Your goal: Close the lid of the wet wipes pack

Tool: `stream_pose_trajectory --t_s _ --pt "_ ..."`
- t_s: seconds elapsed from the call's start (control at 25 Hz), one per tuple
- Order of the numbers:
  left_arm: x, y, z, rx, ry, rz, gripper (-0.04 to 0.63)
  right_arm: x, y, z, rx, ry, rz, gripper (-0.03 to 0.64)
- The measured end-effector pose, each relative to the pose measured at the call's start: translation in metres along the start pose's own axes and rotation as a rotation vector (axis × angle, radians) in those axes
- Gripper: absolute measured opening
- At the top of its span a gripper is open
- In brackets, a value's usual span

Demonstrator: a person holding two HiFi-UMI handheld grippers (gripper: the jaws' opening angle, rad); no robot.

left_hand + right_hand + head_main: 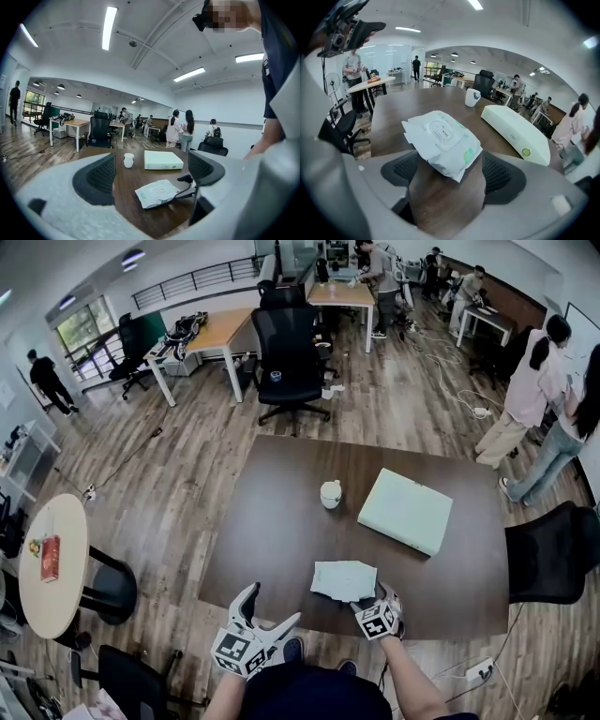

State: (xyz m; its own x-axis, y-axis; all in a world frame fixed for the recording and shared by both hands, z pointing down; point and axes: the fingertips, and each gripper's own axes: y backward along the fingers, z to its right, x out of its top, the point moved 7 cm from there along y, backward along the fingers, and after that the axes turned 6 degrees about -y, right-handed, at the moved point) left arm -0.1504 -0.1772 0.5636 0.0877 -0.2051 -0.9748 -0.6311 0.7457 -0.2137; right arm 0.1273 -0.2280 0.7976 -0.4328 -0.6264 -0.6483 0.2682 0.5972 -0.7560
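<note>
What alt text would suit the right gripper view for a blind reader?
A white wet wipes pack lies on a dark table, lid flat, its near corner between the right gripper's open jaws. Behind it stand a white cup and a long pale box.

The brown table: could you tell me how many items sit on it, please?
3: the wet wipes pack at the near edge, a white cup mid-table, a pale green box right of the cup.
</note>
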Motion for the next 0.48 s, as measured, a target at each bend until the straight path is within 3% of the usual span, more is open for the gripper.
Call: stream_pose_trajectory --t_s 0.48 --pt "0.000 0.000 0.002 -0.016 0.015 -0.005 0.471 0.019 -0.003 0.018 0.030 -0.326 0.042 0.439"
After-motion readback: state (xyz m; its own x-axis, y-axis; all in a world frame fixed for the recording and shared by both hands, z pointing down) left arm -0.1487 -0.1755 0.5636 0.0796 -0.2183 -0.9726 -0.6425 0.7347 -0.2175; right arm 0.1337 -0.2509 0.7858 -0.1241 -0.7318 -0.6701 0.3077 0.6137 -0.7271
